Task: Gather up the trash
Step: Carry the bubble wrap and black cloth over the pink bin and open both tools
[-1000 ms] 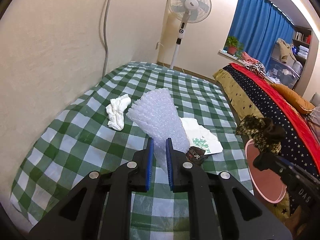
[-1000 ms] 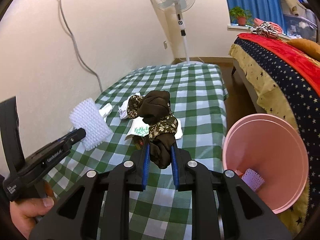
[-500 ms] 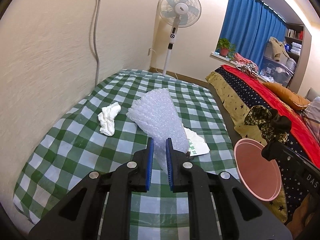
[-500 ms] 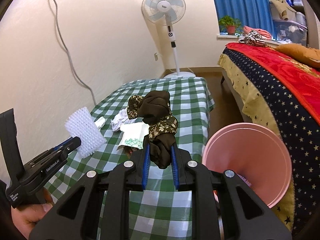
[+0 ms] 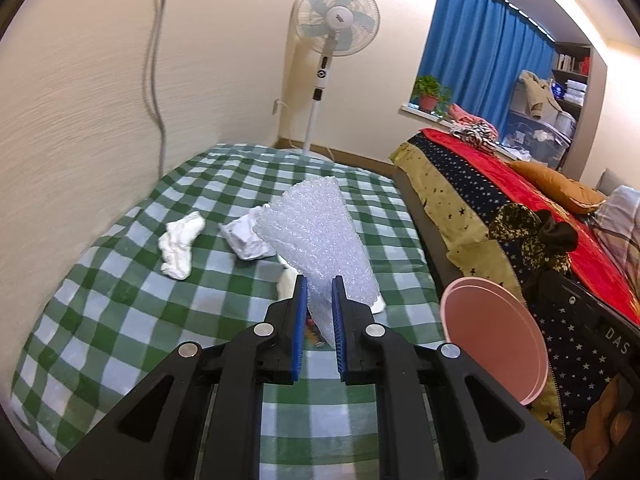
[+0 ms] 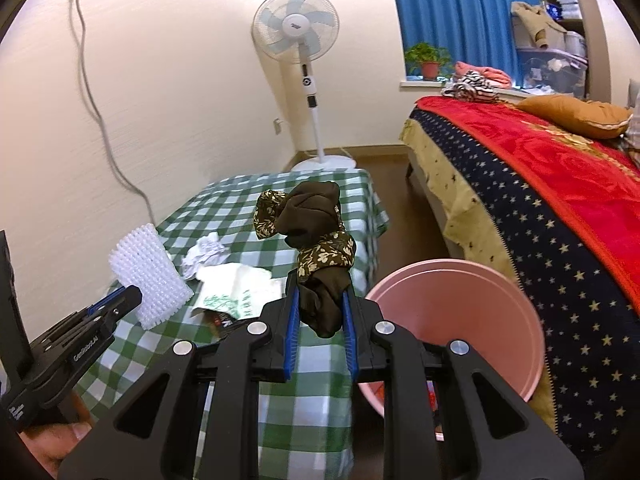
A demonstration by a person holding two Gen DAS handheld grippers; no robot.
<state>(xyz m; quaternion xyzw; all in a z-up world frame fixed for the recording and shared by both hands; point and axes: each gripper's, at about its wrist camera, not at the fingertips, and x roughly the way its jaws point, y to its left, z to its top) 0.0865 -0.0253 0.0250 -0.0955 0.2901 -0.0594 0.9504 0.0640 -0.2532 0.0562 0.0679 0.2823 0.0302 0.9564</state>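
Observation:
My left gripper (image 5: pixel 319 292) is shut on a fan of clear bubble wrap (image 5: pixel 318 236), held up over the green checked table (image 5: pixel 120 304). The right gripper (image 6: pixel 319 298) is shut on a crumpled dark brown floral cloth (image 6: pixel 314 216), raised just left of the pink bin (image 6: pixel 452 320). From the left wrist view the pink bin (image 5: pixel 494 340) stands at the table's right edge, with the brown cloth (image 5: pixel 532 236) above it. In the right wrist view the bubble wrap (image 6: pixel 150 276) sticks out of the left gripper (image 6: pixel 134 294) at lower left.
On the table lie a white sock (image 5: pixel 180 244), crumpled white paper (image 5: pixel 246 236) and a white printed bag (image 6: pixel 236 288) over a dark wrapper (image 6: pixel 222 322). A bed with a starry red cover (image 6: pixel 540 200) runs along the right. A standing fan (image 6: pixel 298 32) is by the far wall.
Both grippers have risen and drawn back with their loads still held. The pink bin has come nearer to the right gripper. More of the table's trash shows behind the bubble wrap.

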